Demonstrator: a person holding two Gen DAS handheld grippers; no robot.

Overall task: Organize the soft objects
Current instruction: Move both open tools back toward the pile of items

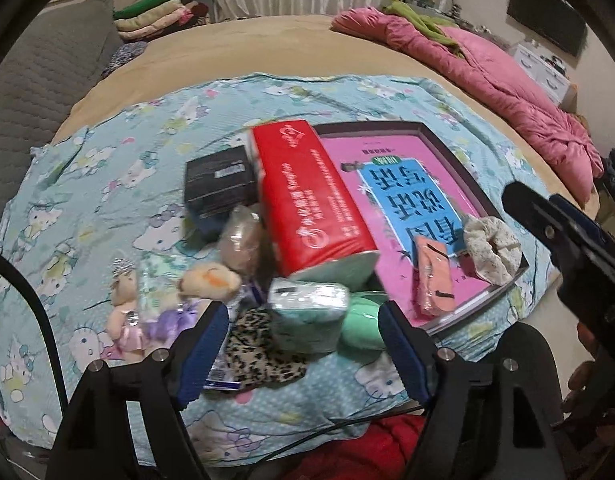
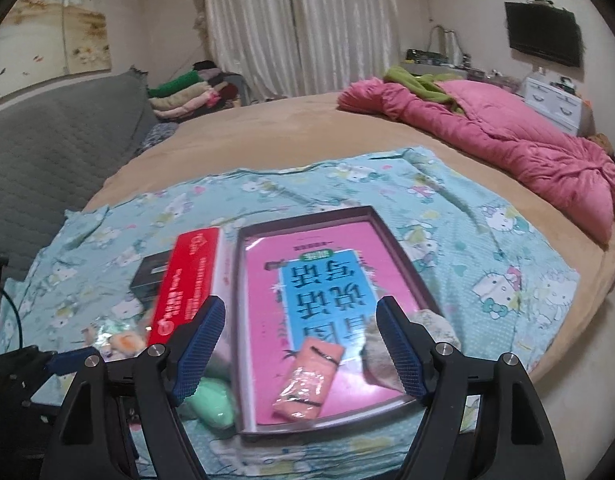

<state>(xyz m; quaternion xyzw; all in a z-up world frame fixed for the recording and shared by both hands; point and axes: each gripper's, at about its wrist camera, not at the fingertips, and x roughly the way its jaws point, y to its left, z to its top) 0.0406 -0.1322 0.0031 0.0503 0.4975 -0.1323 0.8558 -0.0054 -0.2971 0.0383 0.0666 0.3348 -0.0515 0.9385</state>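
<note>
Soft things lie in a heap on the cat-print cloth. My left gripper hangs open above a leopard-print scrunchie, a teal tissue pack and a green soft lump, and its pads touch none of them. Small plush dolls and a tan plush lie to its left. My right gripper is open over an orange pouch on the pink book, with a floral scrunchie by its right finger. A red tissue pack leans beside the book.
A black box sits behind the red pack. The book lies in a dark-rimmed tray. A pink quilt runs along the bed's right side, folded clothes are stacked at the back left, and a grey headboard stands on the left.
</note>
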